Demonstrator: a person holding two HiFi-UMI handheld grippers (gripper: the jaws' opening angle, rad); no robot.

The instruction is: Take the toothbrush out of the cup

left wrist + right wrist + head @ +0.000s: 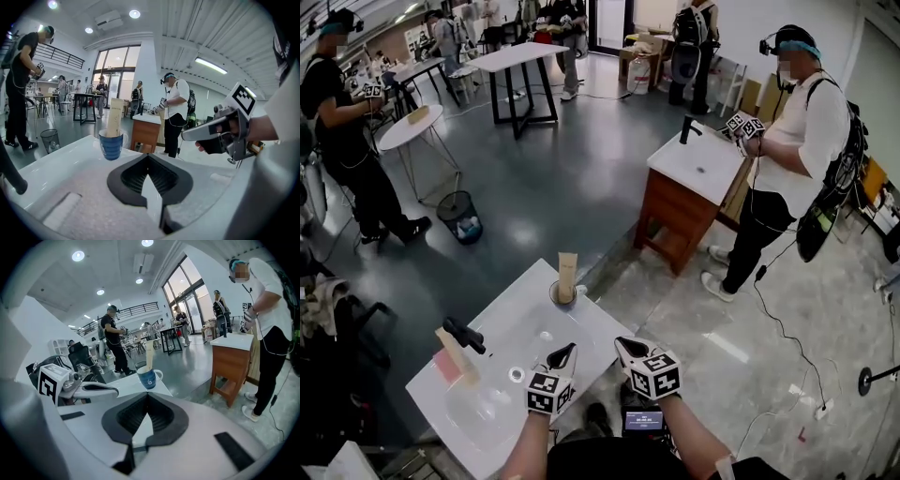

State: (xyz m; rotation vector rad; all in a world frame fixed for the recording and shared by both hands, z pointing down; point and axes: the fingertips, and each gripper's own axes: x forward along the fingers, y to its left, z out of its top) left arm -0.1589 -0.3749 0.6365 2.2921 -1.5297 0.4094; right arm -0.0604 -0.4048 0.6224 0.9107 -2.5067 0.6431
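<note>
Well beyond left tool (566,352) and right tool (622,344), toothbrush (568,270) stands in cup (555,296).

on the grey floor (581,187): a black bin (461,216) near a round table (411,127), a wooden sink cabinet (675,211), a person in white (797,141) alongside.

Ceiling lights (78,256) shine bright; sharp focus, fisheye-warped dark corners.
</note>
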